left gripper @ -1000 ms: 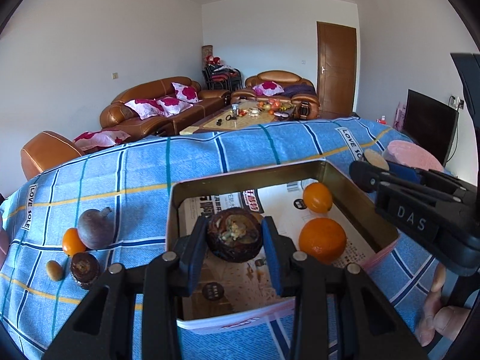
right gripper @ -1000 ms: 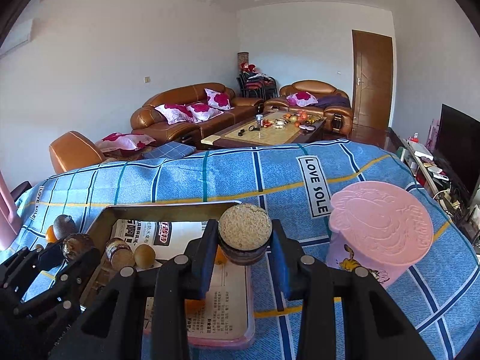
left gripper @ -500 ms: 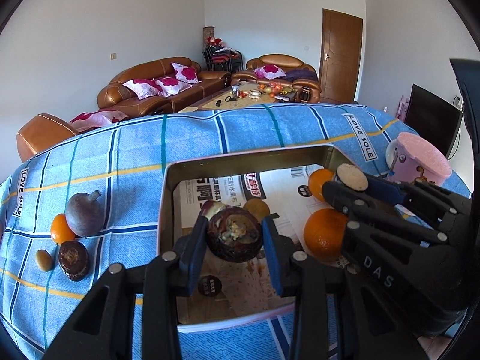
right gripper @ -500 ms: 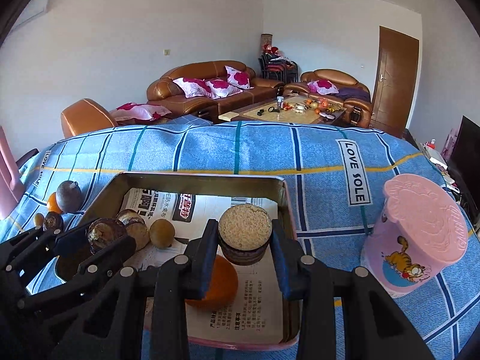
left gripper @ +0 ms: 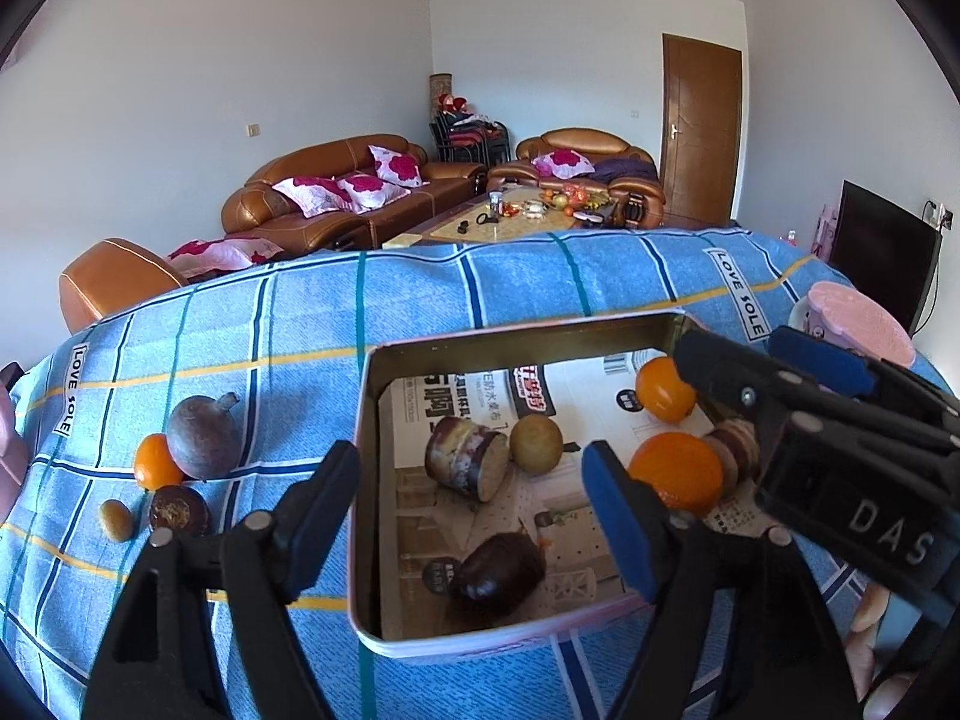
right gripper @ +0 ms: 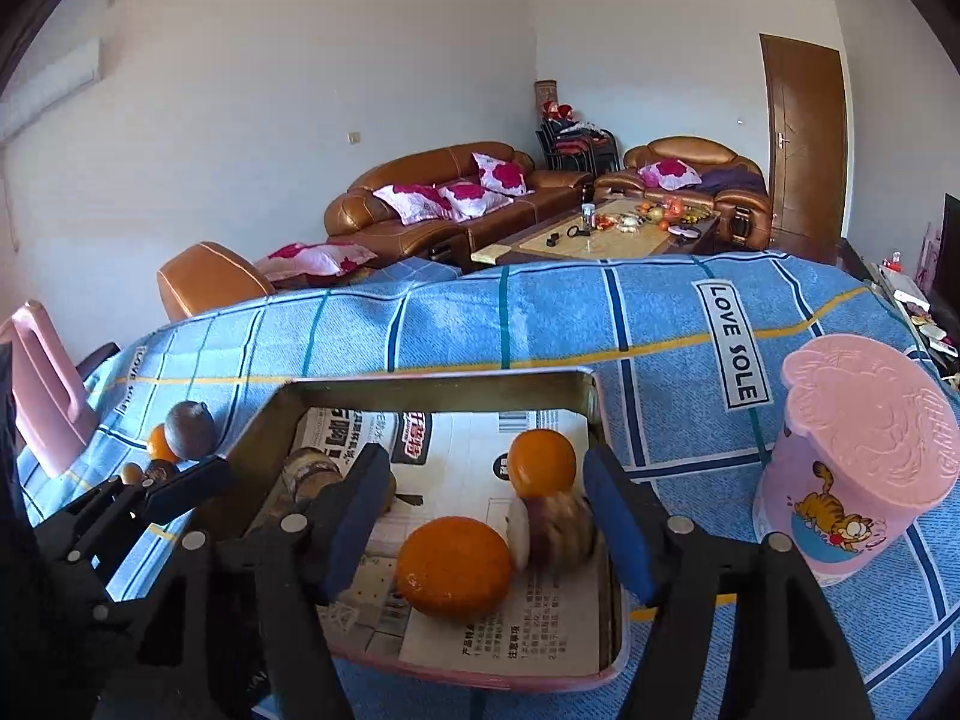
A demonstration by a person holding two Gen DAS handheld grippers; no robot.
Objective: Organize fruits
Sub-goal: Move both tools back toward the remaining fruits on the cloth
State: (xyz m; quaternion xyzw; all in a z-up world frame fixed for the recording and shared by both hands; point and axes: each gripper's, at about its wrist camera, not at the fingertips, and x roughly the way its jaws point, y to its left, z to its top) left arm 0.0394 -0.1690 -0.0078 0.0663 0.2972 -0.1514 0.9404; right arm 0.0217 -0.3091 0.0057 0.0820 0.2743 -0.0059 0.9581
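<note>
My left gripper (left gripper: 474,516) hangs over the near left of the newspaper-lined metal tray (left gripper: 367,420). Its jaws are opening with nothing between the pads. Just below it a dark fruit half (left gripper: 498,570) lies on the paper. Over the tray's near right, my right gripper (right gripper: 489,519) also has its jaws opening and holds nothing. A pale-faced fruit half (right gripper: 555,528), blurred, lies beside the big orange (right gripper: 453,567). The tray also holds a small orange (right gripper: 542,462), a cut fruit piece (left gripper: 462,465) and a brownish round fruit (left gripper: 536,443).
On the blue checked cloth left of the tray lie a purple fruit (left gripper: 204,437), a small orange (left gripper: 155,461), a dark fruit half (left gripper: 179,510) and a small yellowish fruit (left gripper: 115,519). A pink lidded cup (right gripper: 864,468) stands right of the tray. A pink object (right gripper: 42,384) stands far left.
Both grippers have opened and let go of their fruit halves. The dark half now lies in the tray's near part. The pale-faced half has dropped beside the big orange.
</note>
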